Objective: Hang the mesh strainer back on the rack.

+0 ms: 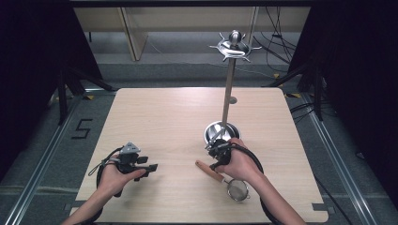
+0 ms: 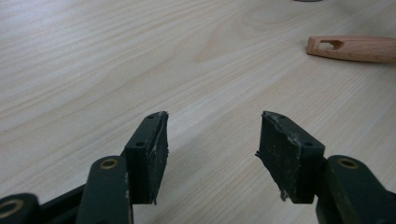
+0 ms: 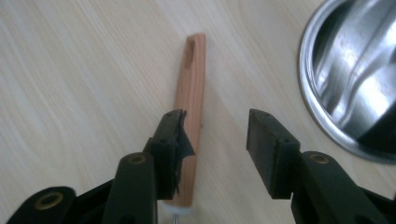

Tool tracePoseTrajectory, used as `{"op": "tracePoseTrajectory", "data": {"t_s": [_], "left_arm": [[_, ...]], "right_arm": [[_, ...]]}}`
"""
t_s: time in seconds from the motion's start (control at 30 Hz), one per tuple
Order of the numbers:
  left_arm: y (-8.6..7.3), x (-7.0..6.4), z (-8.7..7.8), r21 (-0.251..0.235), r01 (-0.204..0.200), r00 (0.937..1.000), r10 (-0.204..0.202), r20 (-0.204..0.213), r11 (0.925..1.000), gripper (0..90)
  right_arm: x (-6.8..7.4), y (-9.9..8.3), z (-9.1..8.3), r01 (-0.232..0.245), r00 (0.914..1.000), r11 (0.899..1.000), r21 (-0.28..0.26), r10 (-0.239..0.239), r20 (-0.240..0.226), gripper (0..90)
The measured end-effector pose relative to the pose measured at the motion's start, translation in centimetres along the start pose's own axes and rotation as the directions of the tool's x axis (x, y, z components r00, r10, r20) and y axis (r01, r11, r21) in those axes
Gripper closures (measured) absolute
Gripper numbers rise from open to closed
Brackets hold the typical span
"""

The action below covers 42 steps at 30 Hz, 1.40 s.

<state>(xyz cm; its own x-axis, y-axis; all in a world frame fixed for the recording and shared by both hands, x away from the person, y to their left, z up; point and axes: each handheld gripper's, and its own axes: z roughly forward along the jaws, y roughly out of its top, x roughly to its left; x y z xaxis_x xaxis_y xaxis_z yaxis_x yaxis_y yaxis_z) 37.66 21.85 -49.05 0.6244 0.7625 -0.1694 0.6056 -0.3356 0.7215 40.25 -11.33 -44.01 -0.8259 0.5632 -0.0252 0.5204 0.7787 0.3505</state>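
Wooden table [image 1: 155, 112] is sitting in a dark room. Right gripper [image 3: 212, 135] is hovering wide over the strainer [image 1: 220, 178] handle near the front edge, probably lining up a grab. Left gripper [image 2: 212, 144] is waiting wide, holding nothing.

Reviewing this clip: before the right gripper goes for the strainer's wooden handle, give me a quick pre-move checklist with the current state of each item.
1. Right gripper open: ok, jaws stand apart.
2. Wooden handle between the jaws: not ok, it lies under the left jaw, off centre.
3. Handle free of other things: ok, it lies flat on the table, apart from the rack's steel base.
4. Strainer mesh unobstructed: ok in the high view, near the table's front edge.
5. Left gripper out of the way: ok, open and empty, off to the side.
6. Rack pole upright: ok.
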Motion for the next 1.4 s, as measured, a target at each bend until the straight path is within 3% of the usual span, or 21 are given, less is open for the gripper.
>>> {"op": "tracePoseTrajectory", "data": {"t_s": [0.17,0.2,0.47,0.63,0.7,0.73,0.8,0.83,0.9,1.03,1.17,1.2,1.4], "left_arm": [[0.1,0.1,0.1,0.002,0.008,1.0,-0.008,-0.003,1.0,41.4],[0.1,-0.1,0.3,-0.006,0.017,0.9999,-0.017,0.0,0.9998,41.4],[-0.1,-0.3,0.4,0.018,0.011,0.9999,-0.011,-0.003,0.9998,41.2],[-0.2,-0.2,0.5,0.006,0.029,0.9995,-0.029,0.007,0.9995,41.1],[-0.1,-0.1,0.4,0.017,0.015,0.9999,-0.015,0.008,0.9997,41.1],[-0.1,-0.2,0.5,0.012,0.03,0.9995,-0.03,0.009,0.9995,41.1],[-0.1,-0.1,0.6,0.015,0.018,0.9997,-0.018,0.016,0.9997,41.0],[0.0,-0.2,0.5,0.017,0.019,0.9997,-0.019,0.015,0.9997,41.0],[0.0,-0.2,0.5,0.007,0.024,0.9996,-0.025,0.016,0.9997,40.9],[0.0,-0.2,0.5,0.002,0.026,0.9996,-0.026,0.014,0.9997,40.8],[0.0,-0.1,0.5,0.016,0.016,0.9998,-0.016,0.012,0.9997,40.7],[0.0,-0.2,0.6,0.007,0.023,0.9996,-0.024,0.016,0.9997,40.7],[0.0,-0.2,0.6,0.01,0.019,0.9997,-0.019,0.017,0.9998,40.7]], "right_arm": [[-0.4,-0.2,-0.4,-0.01,0.9999,0.999,0.043,0.011,-0.005,54.1],[-0.2,-0.4,-0.5,-0.03,0.9995,0.998,0.054,0.031,-0.007,53.1],[0.0,-0.4,0.0,-0.019,0.9991,0.994,0.105,0.023,-0.037,49.9],[-0.4,-0.7,0.6,-0.024,0.9994,0.989,0.145,0.027,-0.02,51.1],[-0.4,-0.9,0.8,-0.056,0.9979,0.985,0.164,0.06,-0.022,52.1],[-0.4,-0.9,0.8,-0.056,0.9979,0.985,0.164,0.06,-0.022,52.1],[-0.7,-1.1,1.2,-0.028,0.999,0.987,0.159,0.033,-0.031,52.8],[-0.5,-1.1,1.1,-0.065,0.9968,0.983,0.173,0.072,-0.034,53.1],[-0.6,-1.1,1.3,-0.031,0.9986,0.983,0.181,0.038,-0.038,53.1],[-0.5,-1.1,1.4,-0.026,0.9984,0.983,0.18,0.035,-0.045,53.3],[-0.2,-1.1,1.7,-0.065,0.9963,0.977,0.205,0.075,-0.042,53.7],[-0.5,-1.2,1.8,-0.025,0.999,0.978,0.207,0.032,-0.03,54.1],[-0.4,-1.3,2.4,-0.022,0.998,0.975,0.223,0.035,-0.052,59.7]]}}
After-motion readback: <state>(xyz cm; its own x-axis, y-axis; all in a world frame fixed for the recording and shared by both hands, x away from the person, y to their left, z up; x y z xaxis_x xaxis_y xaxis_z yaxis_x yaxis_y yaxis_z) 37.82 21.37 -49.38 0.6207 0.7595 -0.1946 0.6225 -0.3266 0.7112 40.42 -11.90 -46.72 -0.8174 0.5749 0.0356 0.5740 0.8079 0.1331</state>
